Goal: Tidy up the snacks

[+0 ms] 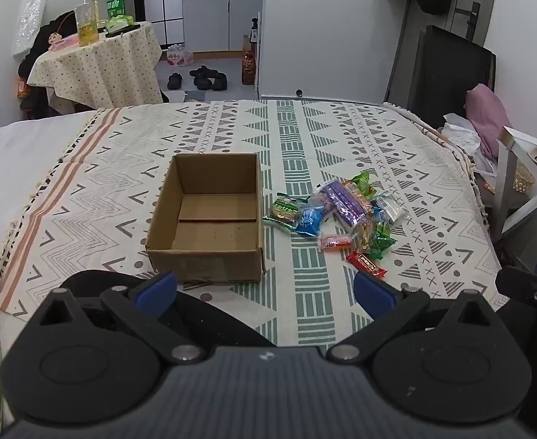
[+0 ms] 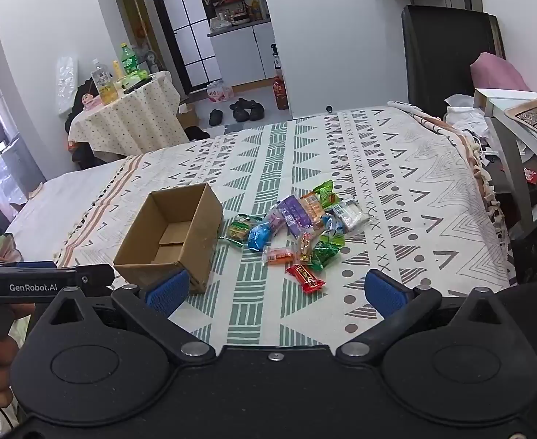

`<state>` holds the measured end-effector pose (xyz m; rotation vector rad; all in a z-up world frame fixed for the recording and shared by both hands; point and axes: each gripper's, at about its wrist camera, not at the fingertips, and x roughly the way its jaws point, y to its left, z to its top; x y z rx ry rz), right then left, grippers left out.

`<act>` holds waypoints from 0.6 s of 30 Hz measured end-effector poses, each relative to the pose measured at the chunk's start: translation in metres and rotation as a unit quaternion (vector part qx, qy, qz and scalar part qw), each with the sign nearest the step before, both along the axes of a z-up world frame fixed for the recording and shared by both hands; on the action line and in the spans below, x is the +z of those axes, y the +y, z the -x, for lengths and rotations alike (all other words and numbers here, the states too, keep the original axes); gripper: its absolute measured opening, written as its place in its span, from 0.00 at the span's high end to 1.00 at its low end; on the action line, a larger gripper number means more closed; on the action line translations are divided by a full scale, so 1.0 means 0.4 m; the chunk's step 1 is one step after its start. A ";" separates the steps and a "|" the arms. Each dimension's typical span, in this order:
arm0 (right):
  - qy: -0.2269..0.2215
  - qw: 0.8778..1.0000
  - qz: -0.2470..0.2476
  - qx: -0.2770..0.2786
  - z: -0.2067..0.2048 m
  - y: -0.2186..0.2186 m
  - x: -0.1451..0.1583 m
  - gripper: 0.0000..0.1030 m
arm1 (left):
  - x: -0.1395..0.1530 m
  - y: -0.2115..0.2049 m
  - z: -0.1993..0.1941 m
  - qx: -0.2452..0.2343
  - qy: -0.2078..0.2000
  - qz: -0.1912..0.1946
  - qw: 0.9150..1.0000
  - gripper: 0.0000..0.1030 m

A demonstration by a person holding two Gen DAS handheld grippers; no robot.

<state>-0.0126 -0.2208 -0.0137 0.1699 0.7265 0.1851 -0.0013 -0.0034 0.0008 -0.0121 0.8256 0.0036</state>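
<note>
Both grippers, left gripper [image 1: 265, 289] and right gripper [image 2: 274, 292], spread wide; snack pile [image 2: 297, 226] ahead, beside cardboard box [image 2: 169, 234].

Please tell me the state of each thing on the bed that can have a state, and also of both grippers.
cardboard box: open on top, upright, empty.
snack pile: loose on the patterned cloth, right of the box, none inside it.
red snack packet: lies flat, nearest to the grippers.
left gripper: open, holds nothing.
right gripper: open, holds nothing.
</note>
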 end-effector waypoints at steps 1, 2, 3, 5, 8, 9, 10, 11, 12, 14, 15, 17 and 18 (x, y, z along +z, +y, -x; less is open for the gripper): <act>-0.003 1.000 0.001 -0.002 -0.001 0.001 0.001 0.00 | 0.002 0.017 -0.006 -0.004 0.007 0.014 1.000 0.00; -0.004 1.000 0.002 -0.002 -0.002 0.002 0.001 0.00 | 0.003 0.018 -0.006 -0.005 0.007 0.015 1.000 0.00; -0.003 1.000 0.001 -0.003 -0.004 0.002 0.002 0.00 | 0.003 0.020 -0.007 -0.005 0.009 0.016 1.000 0.00; -0.003 1.000 0.000 -0.004 -0.007 0.004 0.003 0.00 | 0.004 0.022 -0.009 -0.007 0.010 0.016 1.000 0.00; -0.002 1.000 0.003 -0.004 0.004 -0.006 0.002 0.00 | 0.006 0.028 -0.014 0.000 0.008 0.017 1.000 0.00; -0.001 1.000 0.003 -0.004 0.005 -0.007 0.002 0.00 | 0.007 0.030 -0.015 0.000 0.009 0.017 1.000 0.00; -0.001 1.000 0.003 -0.004 -0.008 -0.014 0.002 0.00 | 0.008 0.032 -0.016 0.000 0.009 0.017 1.000 0.00; -0.001 1.000 0.003 -0.005 -0.006 -0.015 0.001 0.00 | 0.006 0.029 -0.014 -0.001 0.008 0.016 1.000 0.00; -0.001 1.000 0.004 -0.006 -0.004 -0.010 0.001 0.00 | 0.002 0.026 -0.011 -0.002 0.007 0.015 1.000 0.00; -0.001 1.000 0.004 -0.007 0.000 -0.012 0.001 0.00 | 0.000 0.023 -0.011 0.000 0.008 0.016 1.000 0.00; -0.001 1.000 0.004 -0.007 0.003 -0.013 0.001 0.00 | -0.001 0.022 -0.011 0.000 0.008 0.016 1.000 0.00; 0.001 1.000 0.006 -0.004 -0.001 -0.011 0.004 0.00 | 0.000 0.021 -0.011 0.001 0.007 0.015 1.000 0.00; 0.001 1.000 0.005 -0.004 0.000 -0.011 0.003 0.00 | -0.001 0.022 -0.012 0.001 0.008 0.015 1.000 0.00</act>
